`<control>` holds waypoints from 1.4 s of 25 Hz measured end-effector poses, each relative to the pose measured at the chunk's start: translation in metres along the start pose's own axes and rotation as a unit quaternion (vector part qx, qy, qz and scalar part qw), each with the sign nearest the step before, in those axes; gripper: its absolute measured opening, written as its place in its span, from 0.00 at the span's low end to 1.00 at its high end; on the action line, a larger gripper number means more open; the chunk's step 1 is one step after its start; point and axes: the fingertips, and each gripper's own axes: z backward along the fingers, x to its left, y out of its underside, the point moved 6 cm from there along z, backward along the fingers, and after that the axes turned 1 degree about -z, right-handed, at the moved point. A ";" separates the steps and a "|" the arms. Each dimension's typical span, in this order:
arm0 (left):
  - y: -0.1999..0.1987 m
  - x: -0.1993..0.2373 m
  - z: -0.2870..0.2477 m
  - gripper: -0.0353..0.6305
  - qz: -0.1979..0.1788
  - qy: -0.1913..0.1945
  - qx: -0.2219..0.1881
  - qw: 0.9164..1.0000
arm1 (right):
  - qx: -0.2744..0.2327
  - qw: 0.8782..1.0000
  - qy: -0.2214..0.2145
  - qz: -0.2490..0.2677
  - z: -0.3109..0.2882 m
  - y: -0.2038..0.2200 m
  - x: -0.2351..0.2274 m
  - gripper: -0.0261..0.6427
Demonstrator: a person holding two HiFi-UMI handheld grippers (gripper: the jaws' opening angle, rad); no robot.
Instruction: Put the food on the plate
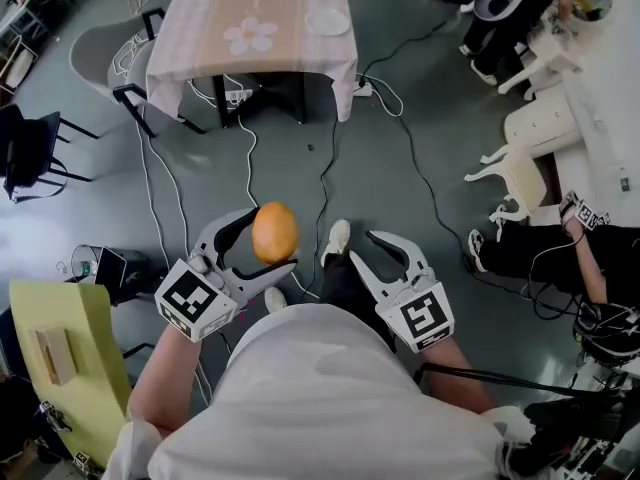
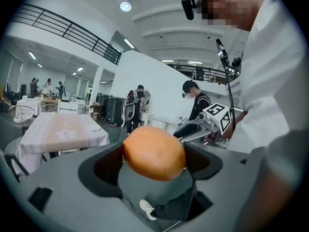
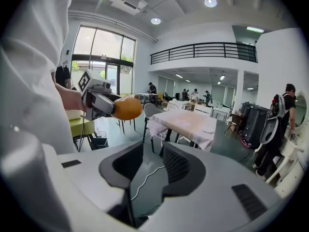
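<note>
A round orange-brown piece of food [image 1: 274,232] is held in front of the person's chest, well above the floor, with my left gripper [image 1: 272,240] shut on it. In the left gripper view the food [image 2: 153,152] fills the gap between both jaws. My right gripper [image 1: 361,245] stands open and empty just to the right of it; its own view shows nothing between its jaws [image 3: 153,163] and the food [image 3: 126,108] off to the left. A white plate [image 1: 327,21] lies on the far table [image 1: 200,18], also seen as the plate [image 3: 208,129] at that table's right end.
Cables [image 1: 325,168] trail across the grey floor between me and the table. A yellow-green chair [image 1: 60,358] stands at the near left and dark chairs [image 1: 30,153] further left. White chairs [image 1: 520,158] and a seated person's legs [image 1: 540,253] are at the right.
</note>
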 end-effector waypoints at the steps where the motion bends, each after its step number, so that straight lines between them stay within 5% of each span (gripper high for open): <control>1: -0.004 0.012 -0.015 0.67 -0.002 -0.001 0.004 1.000 | -0.002 1.000 -0.002 0.001 -0.006 0.001 -0.017 0.23; 10: -0.087 0.108 -0.154 0.67 -0.032 -0.041 0.018 0.998 | -0.035 0.998 -0.019 0.042 -0.040 -0.030 -0.198 0.23; 16: -0.126 0.179 -0.232 0.68 -0.057 -0.064 0.036 0.996 | -0.011 0.999 0.000 0.050 -0.045 -0.013 -0.279 0.23; 26: -0.118 0.341 -0.338 0.68 -0.083 -0.057 0.122 0.987 | 0.003 0.997 0.075 -0.013 -0.079 -0.009 -0.358 0.23; 35: -0.093 0.482 -0.432 0.68 -0.095 -0.013 0.198 0.976 | 0.016 0.981 0.176 -0.081 -0.130 -0.046 -0.426 0.23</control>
